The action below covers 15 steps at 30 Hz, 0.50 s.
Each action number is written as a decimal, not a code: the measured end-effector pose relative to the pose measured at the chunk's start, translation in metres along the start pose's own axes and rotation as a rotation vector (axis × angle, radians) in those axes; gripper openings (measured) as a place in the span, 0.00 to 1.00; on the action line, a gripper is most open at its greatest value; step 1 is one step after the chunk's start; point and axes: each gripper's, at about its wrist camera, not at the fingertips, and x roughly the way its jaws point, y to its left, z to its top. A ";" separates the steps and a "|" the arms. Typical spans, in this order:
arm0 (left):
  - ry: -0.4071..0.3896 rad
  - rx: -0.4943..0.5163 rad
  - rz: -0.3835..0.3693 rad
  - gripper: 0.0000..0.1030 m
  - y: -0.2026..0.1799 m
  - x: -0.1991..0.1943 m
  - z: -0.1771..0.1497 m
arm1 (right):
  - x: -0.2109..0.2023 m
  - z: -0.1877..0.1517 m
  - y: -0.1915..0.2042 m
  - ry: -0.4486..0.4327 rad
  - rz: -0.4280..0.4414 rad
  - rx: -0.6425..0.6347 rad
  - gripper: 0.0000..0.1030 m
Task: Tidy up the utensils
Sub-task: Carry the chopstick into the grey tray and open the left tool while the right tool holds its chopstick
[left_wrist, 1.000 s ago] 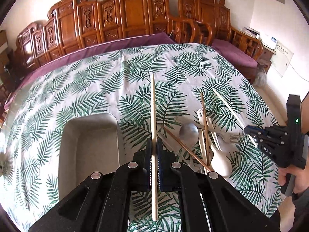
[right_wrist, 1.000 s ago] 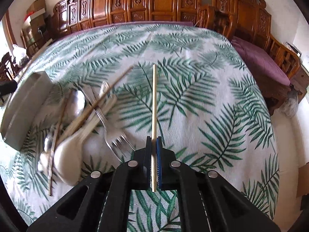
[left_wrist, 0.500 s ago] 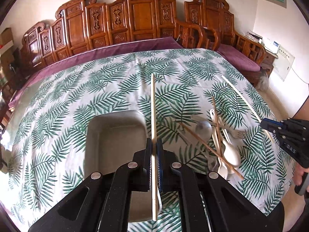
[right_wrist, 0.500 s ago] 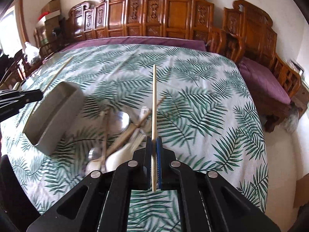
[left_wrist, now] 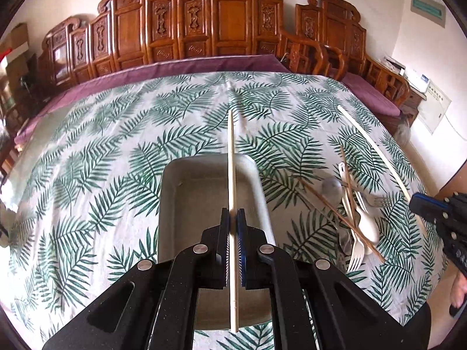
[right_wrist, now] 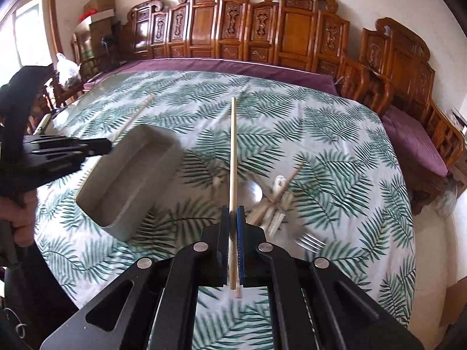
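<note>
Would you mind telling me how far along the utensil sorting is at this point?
Nothing looks sorted yet: the tray appears empty. In hand: the left gripper and right gripper each clamp one pale chopstick, the left one over the tray. Left: the pile of spoons, forks and brown chopsticks on the tablecloth.

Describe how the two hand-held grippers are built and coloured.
Both match: the left hand-held gripper and right hand-held gripper are matte black, speckled plastic with angular linkage arms, round silver pivot pins and thin ridged blue pads lining the fingers. No cables or sleeves are visible.
</note>
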 end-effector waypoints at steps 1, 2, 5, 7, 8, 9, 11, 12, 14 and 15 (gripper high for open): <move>0.005 -0.007 -0.001 0.04 0.004 0.002 -0.001 | 0.000 0.001 0.005 0.001 0.004 -0.004 0.05; 0.008 -0.009 0.000 0.04 0.005 0.004 -0.001 | 0.001 0.002 0.012 0.002 0.011 -0.009 0.05; 0.015 -0.020 -0.004 0.04 0.013 0.009 -0.003 | 0.005 0.006 0.030 0.005 0.028 -0.017 0.05; 0.015 -0.026 -0.007 0.04 0.017 0.011 -0.003 | 0.009 0.007 0.042 0.009 0.036 -0.024 0.05; 0.015 -0.028 -0.009 0.04 0.019 0.012 -0.003 | 0.011 0.008 0.048 0.013 0.040 -0.027 0.05; 0.015 -0.030 -0.011 0.04 0.021 0.012 -0.004 | 0.012 0.008 0.052 0.015 0.043 -0.029 0.05; 0.014 -0.036 -0.017 0.05 0.024 0.012 -0.004 | 0.017 0.009 0.061 0.022 0.047 -0.034 0.05; 0.013 -0.038 -0.020 0.06 0.025 0.011 -0.004 | 0.019 0.009 0.065 0.026 0.050 -0.033 0.05; 0.011 -0.044 -0.025 0.09 0.029 0.009 -0.005 | 0.023 0.010 0.071 0.030 0.054 -0.030 0.05; 0.006 -0.041 -0.025 0.10 0.032 0.006 -0.006 | 0.025 0.010 0.073 0.032 0.058 -0.027 0.05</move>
